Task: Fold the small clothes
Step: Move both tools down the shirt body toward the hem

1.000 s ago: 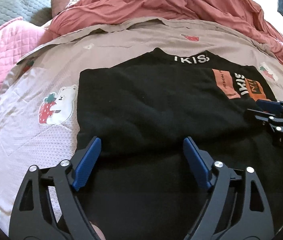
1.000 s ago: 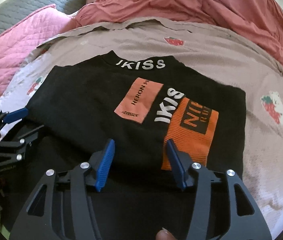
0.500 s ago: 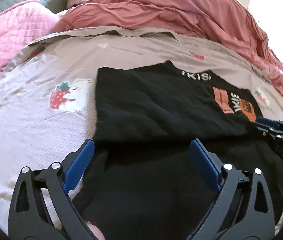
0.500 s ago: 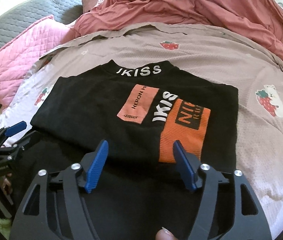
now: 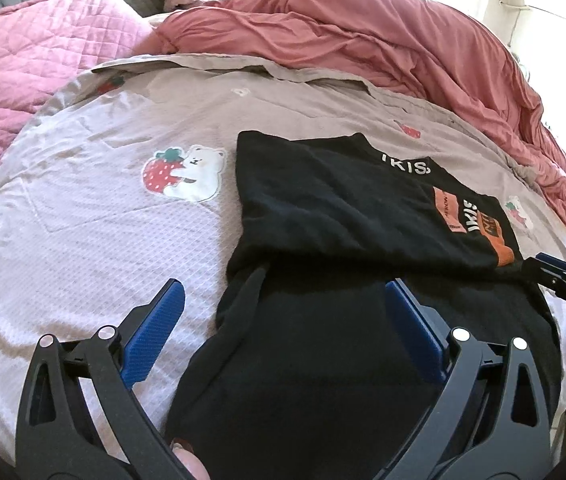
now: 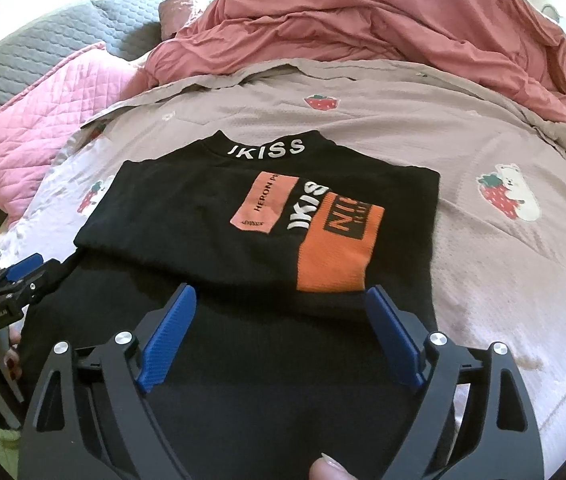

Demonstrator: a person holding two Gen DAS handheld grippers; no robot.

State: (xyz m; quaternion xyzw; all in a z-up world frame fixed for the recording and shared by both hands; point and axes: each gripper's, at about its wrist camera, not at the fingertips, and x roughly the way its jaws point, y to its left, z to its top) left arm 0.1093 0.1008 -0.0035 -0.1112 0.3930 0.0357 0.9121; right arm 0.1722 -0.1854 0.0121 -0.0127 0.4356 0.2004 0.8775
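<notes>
With both tools' jaws opening and nothing between them, the left tool (image 5: pixel 283 332) and right tool (image 6: pixel 279 328) risk snagging the shirt (image 6: pixel 187 216) just ahead, undoing its fold.

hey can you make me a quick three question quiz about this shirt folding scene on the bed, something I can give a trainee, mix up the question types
1. True or false: the black shirt lies spread over the bedsheet with a fold already made across it.
2. What is printed in white on the shirt's collar?
3. Is cloth clamped in the left gripper or the right gripper? A) left only B) right only C) neither

Key
1. True: an upper layer with the orange patch ends in a folded edge over a lower layer.
2. JKISS.
3. C: both sets of jaws are opening above the fabric, and no pad presses on it.
</notes>
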